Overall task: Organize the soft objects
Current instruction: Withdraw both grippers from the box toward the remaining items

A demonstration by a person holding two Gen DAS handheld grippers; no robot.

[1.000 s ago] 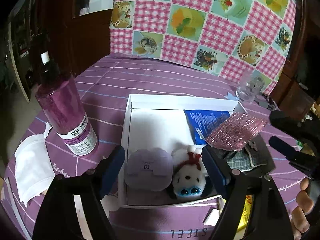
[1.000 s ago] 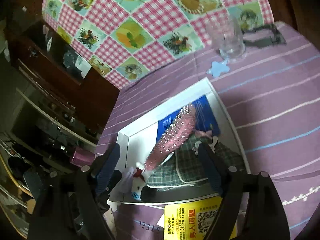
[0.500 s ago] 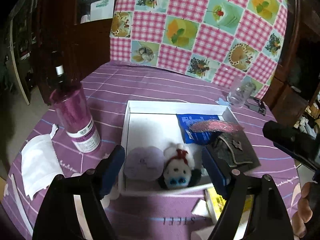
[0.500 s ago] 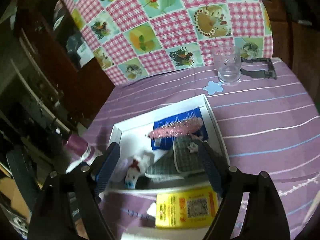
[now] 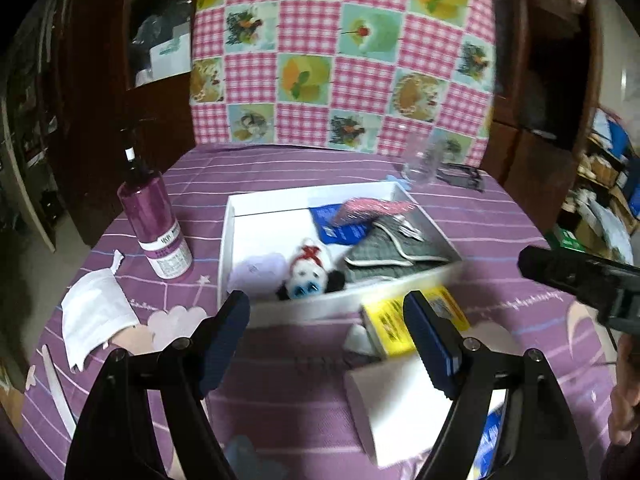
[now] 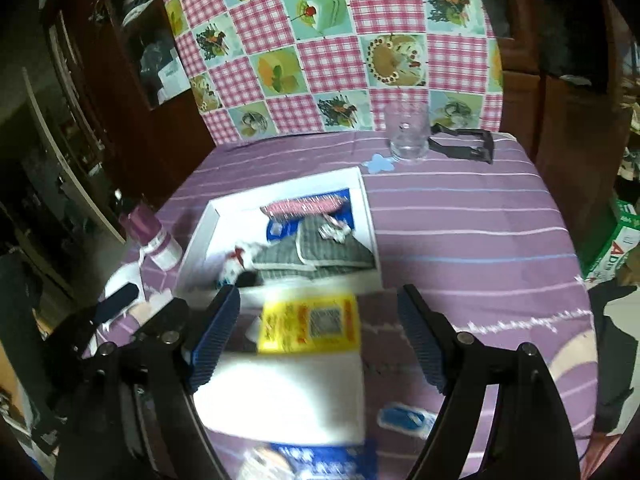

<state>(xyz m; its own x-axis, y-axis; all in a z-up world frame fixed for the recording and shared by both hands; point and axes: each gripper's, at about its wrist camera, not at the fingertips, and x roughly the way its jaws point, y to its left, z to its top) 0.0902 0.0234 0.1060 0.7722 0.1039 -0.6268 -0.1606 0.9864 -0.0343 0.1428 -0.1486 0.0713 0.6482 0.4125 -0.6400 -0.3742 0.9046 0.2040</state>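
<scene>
A: Where are the soft things as we see them?

B: We find them in the white box [image 5: 232,236] on the desk [image 5: 500,216], which wears a purple striped cloth. At the box's near left corner lies a lilac pad [image 5: 258,272], and touching it on the right is a small plush toy [image 5: 310,276] with a red bow and a blue muzzle. Beside the toy, on the right half, sits a folded grey checked cloth [image 5: 394,246], with a pink spiky brush [image 5: 372,208] resting above it, partly over a blue packet [image 5: 340,230].

A: And our jaws?

B: We hold the left gripper [image 5: 326,344] spread wide, nothing between the jaws, hovering short of the box's near wall. The right gripper [image 6: 318,338] is spread apart too, gripping nothing, above a yellow card [image 6: 308,322] and a white block [image 6: 288,392] that lie just in front of the box.

A: What else do we see on the desk?

B: A purple bottle [image 5: 154,224] stands left of the box, a white tissue [image 5: 94,316] lies nearer us, and a clear glass [image 6: 408,136] stands at the far side beside a black clip [image 6: 464,146].
</scene>
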